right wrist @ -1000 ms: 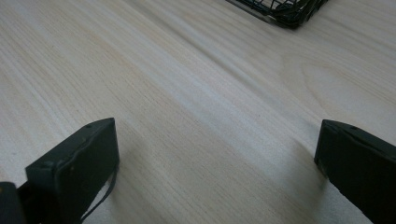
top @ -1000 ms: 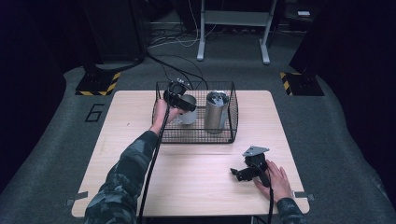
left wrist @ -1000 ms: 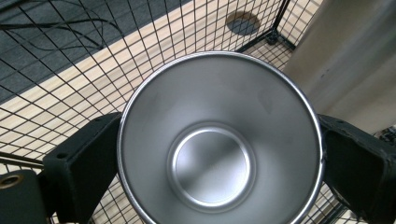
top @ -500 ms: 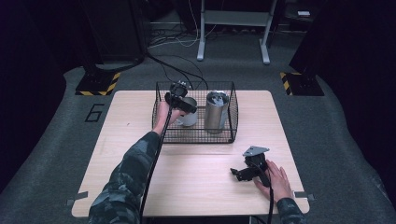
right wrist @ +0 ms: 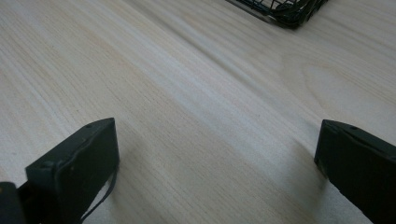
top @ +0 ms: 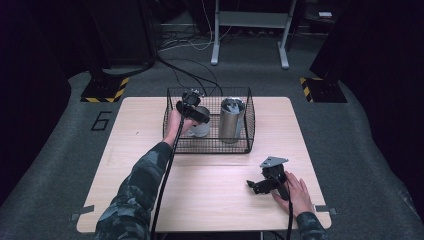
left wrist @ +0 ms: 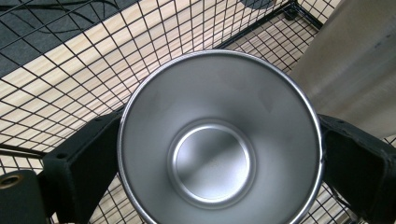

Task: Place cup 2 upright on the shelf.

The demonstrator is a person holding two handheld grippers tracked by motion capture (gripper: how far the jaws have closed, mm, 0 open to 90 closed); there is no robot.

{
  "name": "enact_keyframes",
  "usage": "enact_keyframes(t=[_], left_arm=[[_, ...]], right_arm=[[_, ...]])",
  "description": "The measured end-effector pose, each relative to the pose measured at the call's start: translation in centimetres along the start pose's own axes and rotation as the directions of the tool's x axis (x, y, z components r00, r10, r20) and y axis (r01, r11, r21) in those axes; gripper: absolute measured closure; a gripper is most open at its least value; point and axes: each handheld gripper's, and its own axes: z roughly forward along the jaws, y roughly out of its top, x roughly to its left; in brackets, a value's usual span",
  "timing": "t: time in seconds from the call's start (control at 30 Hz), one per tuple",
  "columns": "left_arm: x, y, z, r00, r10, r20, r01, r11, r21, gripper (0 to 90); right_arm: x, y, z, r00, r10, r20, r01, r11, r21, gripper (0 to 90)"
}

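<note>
Left gripper (top: 192, 111) is over the left half of the wire basket (top: 248, 131), which sits at the far middle of the table (top: 135, 165). Its jaws stand either side of a small steel cup (left wrist: 219, 140), pressed against the rim on both sides, so it grips the cup. The cup is upright, mouth open to the left gripper view, inside the basket. A taller steel tumbler (top: 232, 120) stands just right of the cup, also in the basket. Right gripper (top: 260, 186) rests on the near right of the table, jaws spread wide, holding nothing.
</note>
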Motion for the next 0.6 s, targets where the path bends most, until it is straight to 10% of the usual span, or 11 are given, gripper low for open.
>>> enact_keyframes(t=[0.6], left_arm=[[-0.1,0.8,-4.3,0.9994,0.019,0.028,-0.016,0.9931,-0.116,0.2]], right_arm=[[-0.1,0.0,0.0,0.9999,-0.012,-0.002,0.012,1.0,0.001,0.0]])
